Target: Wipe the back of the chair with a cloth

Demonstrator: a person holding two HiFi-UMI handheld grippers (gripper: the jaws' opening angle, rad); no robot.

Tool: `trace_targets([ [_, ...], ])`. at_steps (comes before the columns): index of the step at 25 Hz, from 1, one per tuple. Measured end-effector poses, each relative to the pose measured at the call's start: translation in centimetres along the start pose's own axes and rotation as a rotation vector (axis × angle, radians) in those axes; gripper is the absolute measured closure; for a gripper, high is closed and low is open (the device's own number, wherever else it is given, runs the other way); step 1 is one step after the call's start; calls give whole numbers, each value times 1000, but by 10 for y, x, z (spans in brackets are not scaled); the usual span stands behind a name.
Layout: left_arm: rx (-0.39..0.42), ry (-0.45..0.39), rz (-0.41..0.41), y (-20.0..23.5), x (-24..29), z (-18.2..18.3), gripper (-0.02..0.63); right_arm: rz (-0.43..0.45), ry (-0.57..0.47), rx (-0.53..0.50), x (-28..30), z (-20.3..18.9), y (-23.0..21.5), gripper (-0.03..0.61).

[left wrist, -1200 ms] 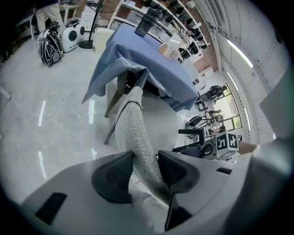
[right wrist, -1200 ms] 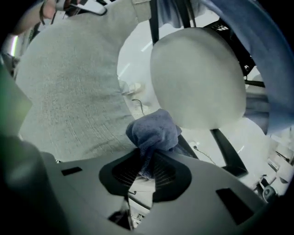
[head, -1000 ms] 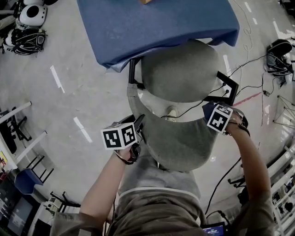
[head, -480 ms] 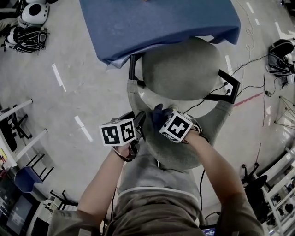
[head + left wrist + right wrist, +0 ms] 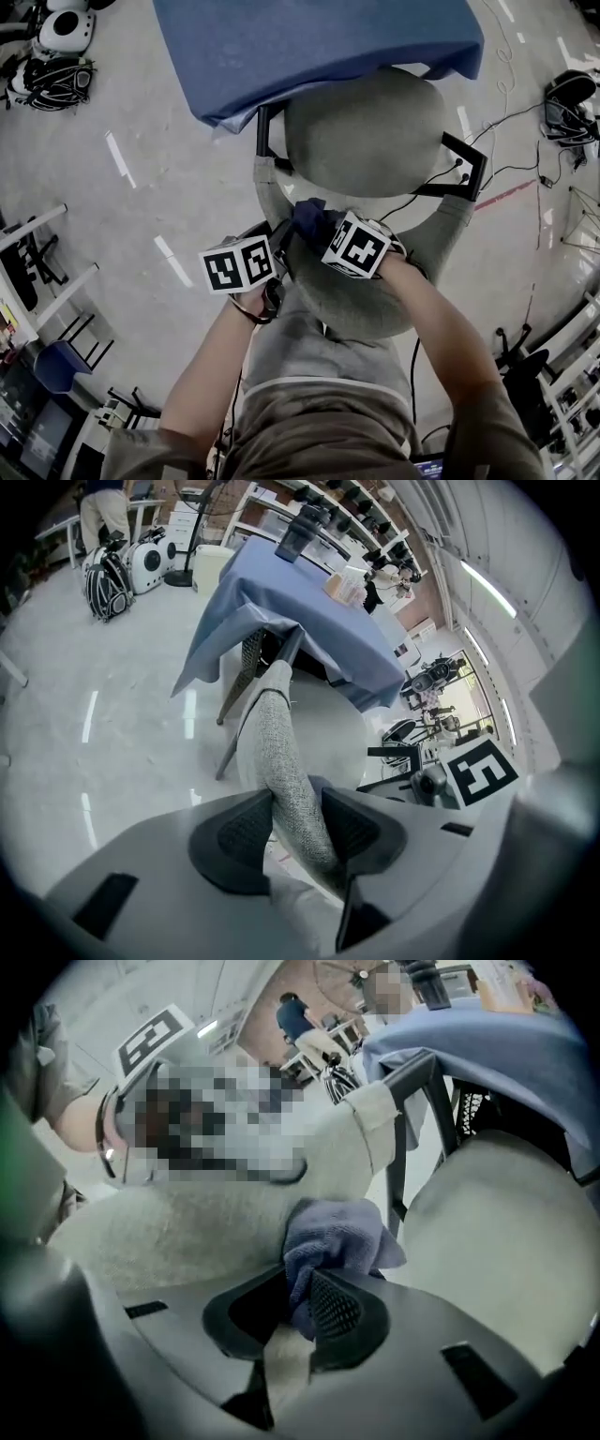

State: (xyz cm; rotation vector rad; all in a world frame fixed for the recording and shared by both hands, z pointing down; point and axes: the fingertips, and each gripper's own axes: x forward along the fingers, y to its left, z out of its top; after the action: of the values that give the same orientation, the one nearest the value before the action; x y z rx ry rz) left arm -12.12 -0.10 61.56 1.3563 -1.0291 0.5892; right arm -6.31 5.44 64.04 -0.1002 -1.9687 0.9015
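Observation:
The grey fabric chair back (image 5: 361,286) curves below the round grey seat (image 5: 366,131). My left gripper (image 5: 279,248) is at its left end, and in the left gripper view the left gripper (image 5: 298,808) is shut on the chair back's edge (image 5: 281,752), both pads against the fabric. My right gripper (image 5: 317,228) is close beside it, on the seat side of the back. It is shut on a blue cloth (image 5: 333,1237), which bunches out past the jaws against the chair back (image 5: 187,1232). The cloth (image 5: 307,214) also shows from above.
A table under a blue cover (image 5: 319,47) stands just beyond the seat. A black cable (image 5: 422,192) runs across the chair to its black arm frame (image 5: 466,164). Bags (image 5: 52,80) lie on the floor at upper left, and racks (image 5: 572,375) stand at right.
My right gripper has swept left along the chair back with the cloth, from its right end to beside the left gripper. The left gripper has kept its hold in place.

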Motion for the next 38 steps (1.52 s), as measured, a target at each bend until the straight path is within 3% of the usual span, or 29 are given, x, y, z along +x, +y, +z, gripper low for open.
trace_targets([
  [4, 41, 7, 3, -6, 3, -2, 426, 70, 178, -16, -31, -59, 18, 502],
  [8, 42, 10, 17, -2, 1, -1, 427, 60, 390, -28, -68, -121, 21, 502],
  [11, 44, 16, 17, -2, 2, -1, 426, -69, 572, -68, -112, -170, -4, 502],
  [13, 49, 17, 25, -2, 2, 0, 426, -176, 614, -49, -141, -191, -30, 502],
  [17, 51, 16, 40, -2, 2, -2, 426, -279, 523, 127, -174, -200, -61, 502],
  [20, 51, 8, 46, -2, 2, 0, 428, -277, 533, 99, -161, -195, -53, 502],
  [23, 56, 11, 49, -2, 3, -1, 428, -180, 489, 68, -125, -176, -16, 502],
  [29, 55, 7, 49, -1, 4, 0, 428, -41, 212, 30, -64, -72, 47, 502],
  [35, 50, 7, 51, -2, 4, 1, 428, -23, -128, 93, -63, 29, 59, 502],
  [38, 42, 9, 49, -1, 4, 0, 430, -24, -176, 71, -64, 50, 66, 502],
])
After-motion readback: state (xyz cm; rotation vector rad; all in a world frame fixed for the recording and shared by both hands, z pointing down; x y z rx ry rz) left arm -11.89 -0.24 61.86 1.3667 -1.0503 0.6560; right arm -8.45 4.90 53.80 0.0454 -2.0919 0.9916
